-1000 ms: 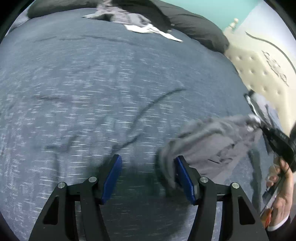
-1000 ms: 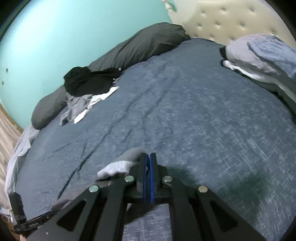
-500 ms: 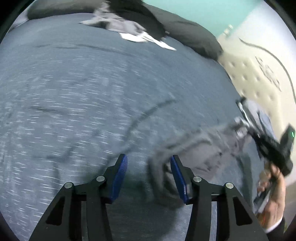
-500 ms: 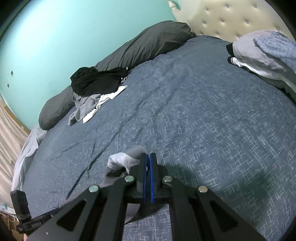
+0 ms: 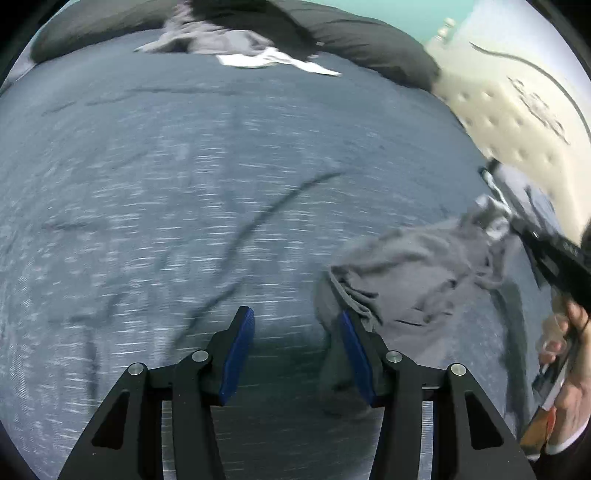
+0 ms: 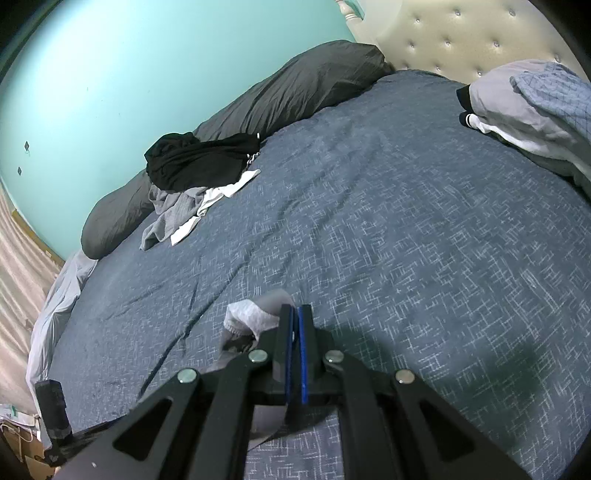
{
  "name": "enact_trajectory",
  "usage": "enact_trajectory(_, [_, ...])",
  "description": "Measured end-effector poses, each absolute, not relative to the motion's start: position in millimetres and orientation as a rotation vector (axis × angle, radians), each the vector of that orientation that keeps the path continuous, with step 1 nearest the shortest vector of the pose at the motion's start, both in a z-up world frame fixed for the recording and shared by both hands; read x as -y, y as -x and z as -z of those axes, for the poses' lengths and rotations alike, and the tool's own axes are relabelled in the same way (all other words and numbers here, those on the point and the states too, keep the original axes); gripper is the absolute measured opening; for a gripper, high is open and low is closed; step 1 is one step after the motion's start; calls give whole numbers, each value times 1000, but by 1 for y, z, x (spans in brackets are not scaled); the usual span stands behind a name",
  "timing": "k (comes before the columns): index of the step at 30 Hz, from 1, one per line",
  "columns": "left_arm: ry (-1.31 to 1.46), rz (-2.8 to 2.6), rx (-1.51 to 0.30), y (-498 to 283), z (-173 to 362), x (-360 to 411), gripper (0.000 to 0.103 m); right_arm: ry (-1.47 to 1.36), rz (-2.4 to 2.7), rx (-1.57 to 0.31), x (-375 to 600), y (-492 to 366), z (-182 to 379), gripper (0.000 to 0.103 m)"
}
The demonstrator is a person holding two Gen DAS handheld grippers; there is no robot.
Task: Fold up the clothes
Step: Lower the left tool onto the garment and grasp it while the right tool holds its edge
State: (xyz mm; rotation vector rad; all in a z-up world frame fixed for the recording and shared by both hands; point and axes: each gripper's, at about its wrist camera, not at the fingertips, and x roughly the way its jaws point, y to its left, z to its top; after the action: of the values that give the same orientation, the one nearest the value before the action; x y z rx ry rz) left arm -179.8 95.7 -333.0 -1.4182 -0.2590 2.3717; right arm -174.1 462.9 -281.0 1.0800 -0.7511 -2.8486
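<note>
A grey garment (image 5: 417, 280) hangs just over the blue bedspread at the right of the left wrist view, stretched toward the other gripper. My left gripper (image 5: 295, 332) is open, its right blue pad touching the garment's lower edge with no cloth between the pads. In the right wrist view my right gripper (image 6: 295, 325) is shut on the grey garment (image 6: 255, 314), whose pale inner lining bunches left of the fingers. A person's hand (image 5: 569, 373) holds that right gripper at the far right.
A pile of black, grey and white clothes (image 6: 199, 173) lies by dark pillows (image 6: 295, 92) at the bed's far side. Folded clothes (image 6: 528, 107) sit at the tufted headboard (image 6: 461, 33). Blue bedspread (image 6: 406, 240) stretches between.
The right gripper has lifted and pulled the grey garment farther away from the left one, stretching it. The left gripper's jaws have narrowed slightly and stay beside the garment's lower edge.
</note>
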Motion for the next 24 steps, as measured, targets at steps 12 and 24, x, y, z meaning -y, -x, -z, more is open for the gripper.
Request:
enact_trajectory(12, [1421, -2281, 245, 178, 335, -120, 57, -1088, 2838, 762, -466, 174, 283, 3])
enact_trajectory(24, [1435, -2253, 293, 183, 339, -119, 57, -1090, 2827, 771, -462, 175, 284, 3])
